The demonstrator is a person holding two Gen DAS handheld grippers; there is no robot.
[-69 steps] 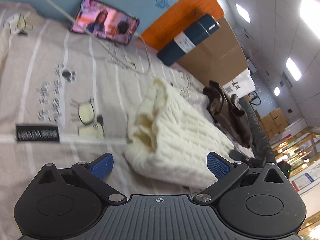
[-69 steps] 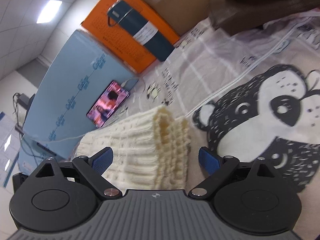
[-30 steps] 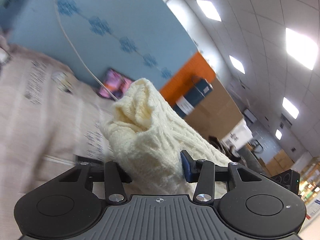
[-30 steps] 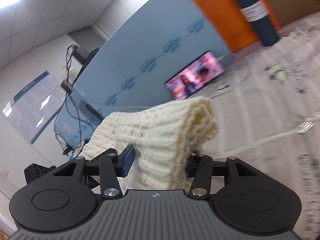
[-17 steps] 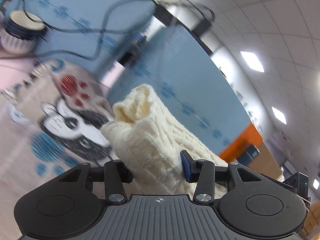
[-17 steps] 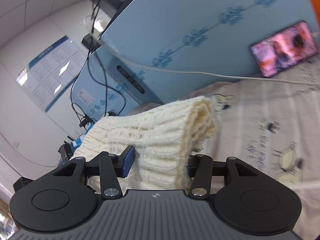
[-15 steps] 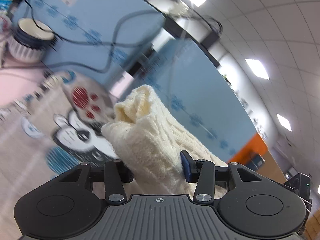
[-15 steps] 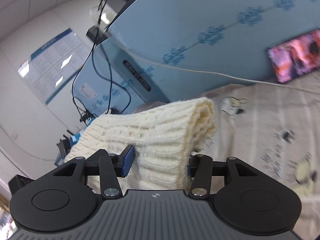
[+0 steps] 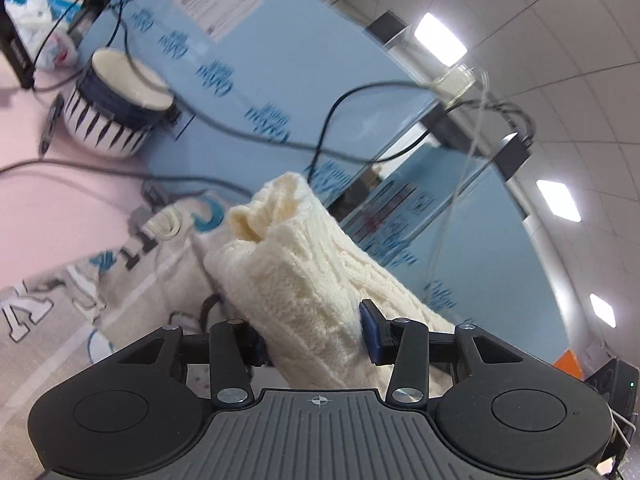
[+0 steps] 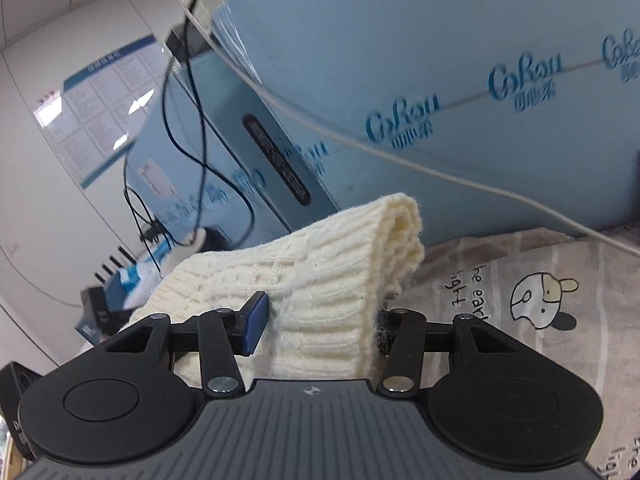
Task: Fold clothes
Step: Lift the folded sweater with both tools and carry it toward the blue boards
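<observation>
A folded cream cable-knit sweater [image 9: 304, 280] is held up off the printed bedsheet [image 9: 80, 300]. My left gripper [image 9: 316, 340] is shut on one end of it, the knit bulging up between the blue-padded fingers. My right gripper [image 10: 320, 324] is shut on the ribbed end of the same sweater [image 10: 332, 264], which arches over the fingers. The sheet also shows in the right wrist view [image 10: 540, 288], below the sweater.
Blue cardboard boxes [image 9: 280, 80] [image 10: 440, 100] stand close ahead. A striped blue-and-white bowl [image 9: 116, 108] sits on a pink surface at the left. Black cables [image 9: 340, 120] [image 10: 200, 120] and a white cord [image 10: 400, 160] hang across the boxes.
Both grippers closed on the sweater, lifted it off the sheet and swung it leftward, away from the phone and orange box toward the blue boxes and the bowl.
</observation>
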